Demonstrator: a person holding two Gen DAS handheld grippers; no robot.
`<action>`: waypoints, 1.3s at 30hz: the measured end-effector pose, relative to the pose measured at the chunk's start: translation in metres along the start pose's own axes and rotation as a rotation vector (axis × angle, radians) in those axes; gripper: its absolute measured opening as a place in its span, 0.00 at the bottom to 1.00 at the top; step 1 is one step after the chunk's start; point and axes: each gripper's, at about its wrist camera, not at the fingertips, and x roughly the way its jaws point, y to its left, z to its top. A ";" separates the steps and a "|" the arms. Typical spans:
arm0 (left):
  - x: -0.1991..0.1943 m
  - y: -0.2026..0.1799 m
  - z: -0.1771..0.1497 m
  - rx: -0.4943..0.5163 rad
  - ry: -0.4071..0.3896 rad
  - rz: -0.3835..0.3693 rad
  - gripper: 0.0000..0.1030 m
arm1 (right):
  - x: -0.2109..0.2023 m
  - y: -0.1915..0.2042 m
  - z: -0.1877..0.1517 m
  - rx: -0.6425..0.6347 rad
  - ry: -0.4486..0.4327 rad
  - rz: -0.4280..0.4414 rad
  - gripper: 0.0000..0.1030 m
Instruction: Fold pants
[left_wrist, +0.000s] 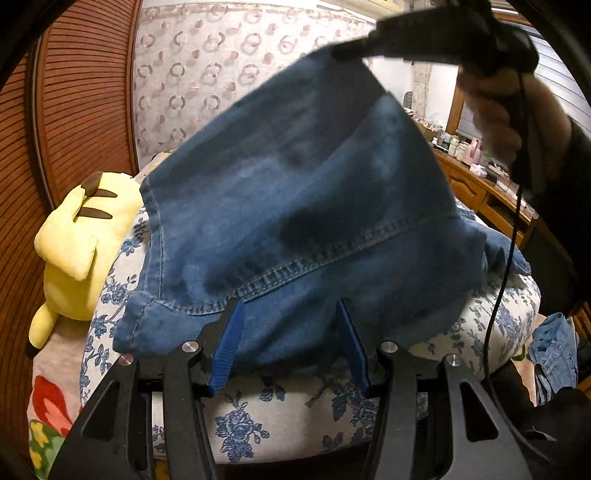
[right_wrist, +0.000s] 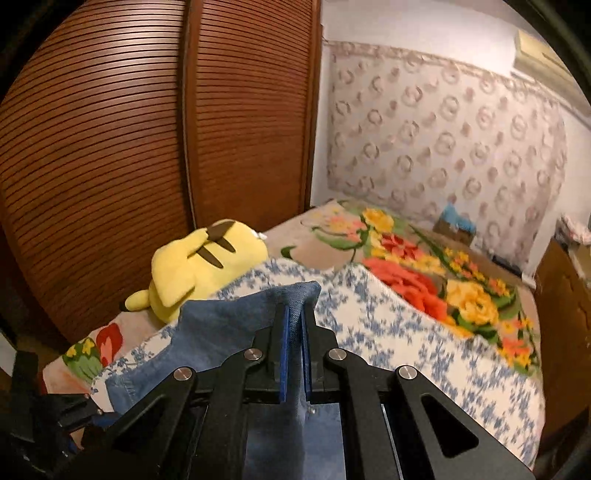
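Observation:
Blue denim pants (left_wrist: 295, 206) lie on a blue-floral cushion (left_wrist: 295, 413), with one end lifted high. My left gripper (left_wrist: 291, 314) is open low at the near edge, its blue pads on either side of the denim hem without pinching it. My right gripper (right_wrist: 294, 314) is shut on a fold of the denim (right_wrist: 236, 317) and holds it up; it also shows in the left wrist view (left_wrist: 351, 50) at the top, gripping the raised end.
A yellow plush toy (left_wrist: 81, 240) lies left of the pants, against a brown slatted wardrobe (right_wrist: 110, 147). A flowered bedspread (right_wrist: 424, 280) covers the bed beyond. A wooden dresser (left_wrist: 491, 199) stands right. More denim (left_wrist: 554, 350) hangs at lower right.

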 end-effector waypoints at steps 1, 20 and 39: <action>-0.001 0.001 0.000 -0.003 -0.002 0.001 0.51 | -0.003 0.002 0.001 -0.009 -0.006 0.005 0.06; -0.006 0.003 -0.006 -0.019 -0.003 0.008 0.51 | -0.023 0.017 0.001 -0.057 -0.089 -0.023 0.06; -0.005 0.017 -0.003 -0.057 -0.002 -0.007 0.70 | -0.023 -0.019 -0.113 0.064 0.241 0.000 0.29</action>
